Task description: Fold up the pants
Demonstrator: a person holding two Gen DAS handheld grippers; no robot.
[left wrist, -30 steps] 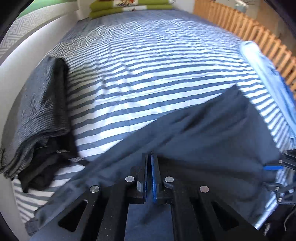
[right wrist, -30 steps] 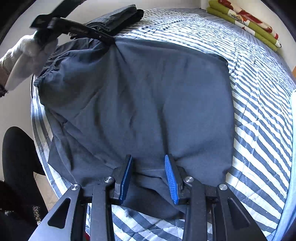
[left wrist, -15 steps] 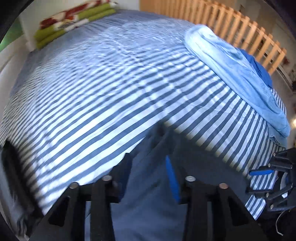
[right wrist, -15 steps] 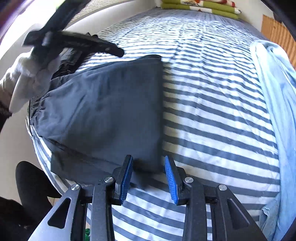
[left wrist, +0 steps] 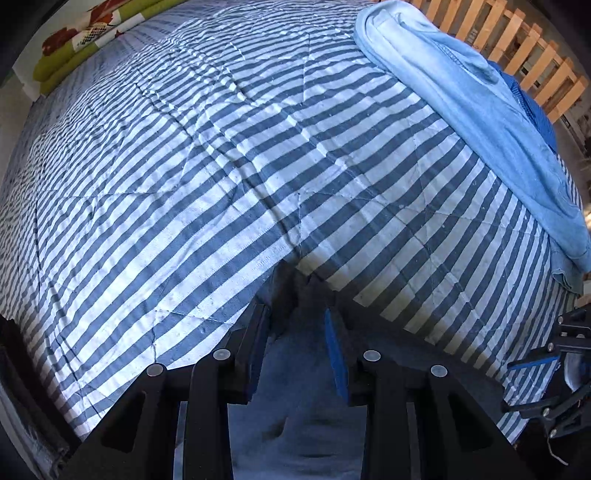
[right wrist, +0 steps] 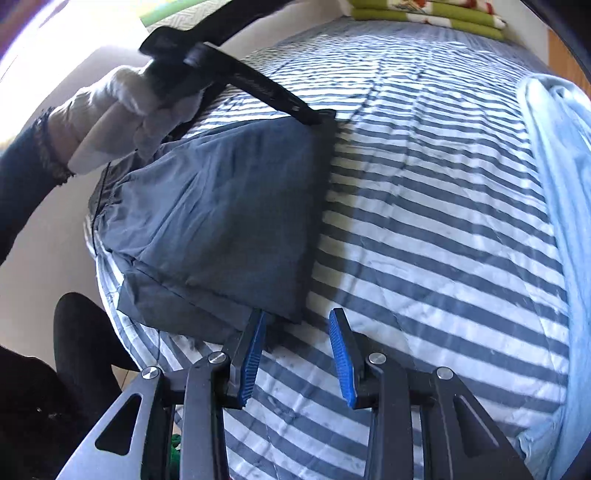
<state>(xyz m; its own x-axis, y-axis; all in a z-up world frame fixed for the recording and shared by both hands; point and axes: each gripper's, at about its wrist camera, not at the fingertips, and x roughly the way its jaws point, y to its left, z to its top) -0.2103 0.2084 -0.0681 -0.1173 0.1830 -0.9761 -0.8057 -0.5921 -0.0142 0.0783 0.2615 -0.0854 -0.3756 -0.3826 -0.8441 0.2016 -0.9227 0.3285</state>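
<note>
Striped blue-and-white bedding (left wrist: 258,177) fills both views, with a wooden slatted rail (left wrist: 517,48) in the upper right of the left wrist view and green patterned cushions (right wrist: 424,14) at the top of the right wrist view. Dark grey pants (right wrist: 229,206) lie on the bed in the left half of the right wrist view, already doubled over into a compact rectangle with the gathered waistband (right wrist: 110,195) showing at its left edge. That fold looks done; what seems left is at most one more fold or some smoothing, then setting the bundle aside.

At the far corner of the pants sits the left gripper (right wrist: 314,116), carried by a white-gloved hand (right wrist: 122,110); its fingers have just been opening and stand apart, released, with cloth lying below and between them rather than pinched. In the lower middle of its own view, the right gripper (right wrist: 297,356) hovers at the near corner, blue pads (right wrist: 341,354) parted and empty, the cloth edge just beside its left finger.

A light blue garment (left wrist: 480,122) waits along the right side, possibly next. Faint lettering on the left gripper's arm is too blurred to read; no brand or label shows elsewhere.
</note>
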